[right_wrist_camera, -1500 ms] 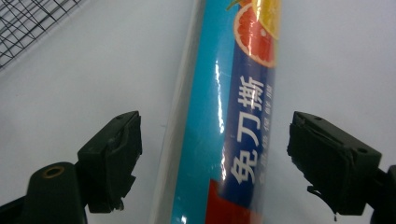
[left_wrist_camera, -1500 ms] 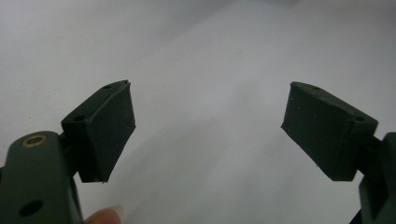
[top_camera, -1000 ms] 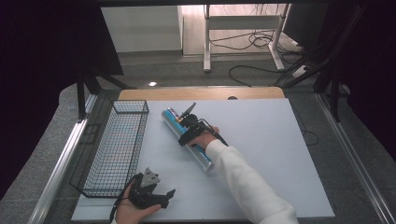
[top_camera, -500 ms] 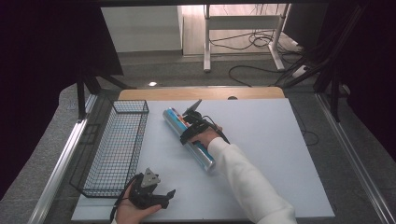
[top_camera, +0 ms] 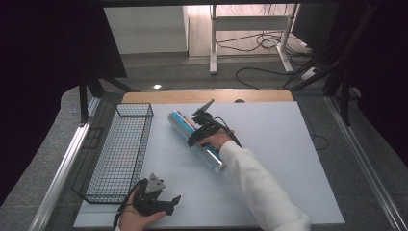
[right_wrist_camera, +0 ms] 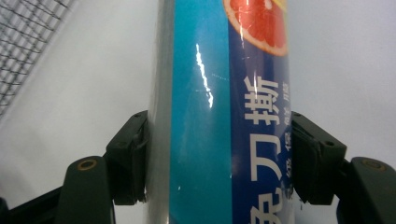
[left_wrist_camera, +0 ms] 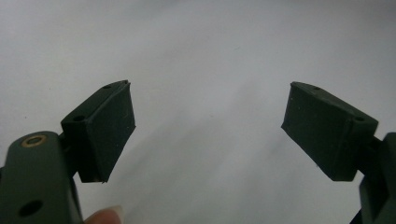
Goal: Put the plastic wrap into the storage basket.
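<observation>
right tool (right_wrist_camera: 219,154): jaws clamped on roll (top_camera: 195,139) lying mid-surface (top_camera: 288,159), right of basket (top_camera: 115,154) | left tool (left_wrist_camera: 208,130): wide open, empty, near-left | risk: glossy round roll may slip or rotate; long ends could tip when raised

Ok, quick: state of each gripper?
Left gripper: open, holding nothing.
Right gripper: shut on the roll.
</observation>
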Tool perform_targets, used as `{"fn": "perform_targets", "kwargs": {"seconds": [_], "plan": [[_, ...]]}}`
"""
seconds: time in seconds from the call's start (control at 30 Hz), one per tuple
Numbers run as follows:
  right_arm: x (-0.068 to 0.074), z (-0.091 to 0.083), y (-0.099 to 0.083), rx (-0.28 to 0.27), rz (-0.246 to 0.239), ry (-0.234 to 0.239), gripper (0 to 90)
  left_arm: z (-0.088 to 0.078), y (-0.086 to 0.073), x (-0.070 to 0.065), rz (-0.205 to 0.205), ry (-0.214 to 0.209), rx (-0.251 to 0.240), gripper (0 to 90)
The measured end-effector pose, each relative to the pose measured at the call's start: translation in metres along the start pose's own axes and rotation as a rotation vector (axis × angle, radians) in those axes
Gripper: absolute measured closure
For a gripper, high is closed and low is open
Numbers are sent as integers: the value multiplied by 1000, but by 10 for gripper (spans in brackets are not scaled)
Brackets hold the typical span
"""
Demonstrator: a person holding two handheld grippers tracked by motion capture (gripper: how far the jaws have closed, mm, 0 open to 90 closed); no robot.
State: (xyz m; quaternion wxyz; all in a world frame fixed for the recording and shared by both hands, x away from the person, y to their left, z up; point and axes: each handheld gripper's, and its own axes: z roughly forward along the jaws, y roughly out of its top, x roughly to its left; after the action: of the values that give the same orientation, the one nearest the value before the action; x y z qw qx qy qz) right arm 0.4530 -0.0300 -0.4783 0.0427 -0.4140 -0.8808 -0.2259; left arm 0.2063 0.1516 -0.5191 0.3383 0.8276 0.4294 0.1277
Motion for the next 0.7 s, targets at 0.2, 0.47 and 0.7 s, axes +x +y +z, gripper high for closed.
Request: {"fn": "perform_targets", "kwargs": {"seconds": [0.2, 0.47, 0.7], "plan": [[2, -24, -11, -52, -3, 45, 315, 1, 0, 1, -2, 1, 0, 168], [3, -60, -45, -155, -14, 69, 314, 3, 1, -1, -4, -2, 5, 167], [-5, -83, -88, -201, -6, 116, 314, 4, 3, 0, -24, -22, -3, 166]]}}
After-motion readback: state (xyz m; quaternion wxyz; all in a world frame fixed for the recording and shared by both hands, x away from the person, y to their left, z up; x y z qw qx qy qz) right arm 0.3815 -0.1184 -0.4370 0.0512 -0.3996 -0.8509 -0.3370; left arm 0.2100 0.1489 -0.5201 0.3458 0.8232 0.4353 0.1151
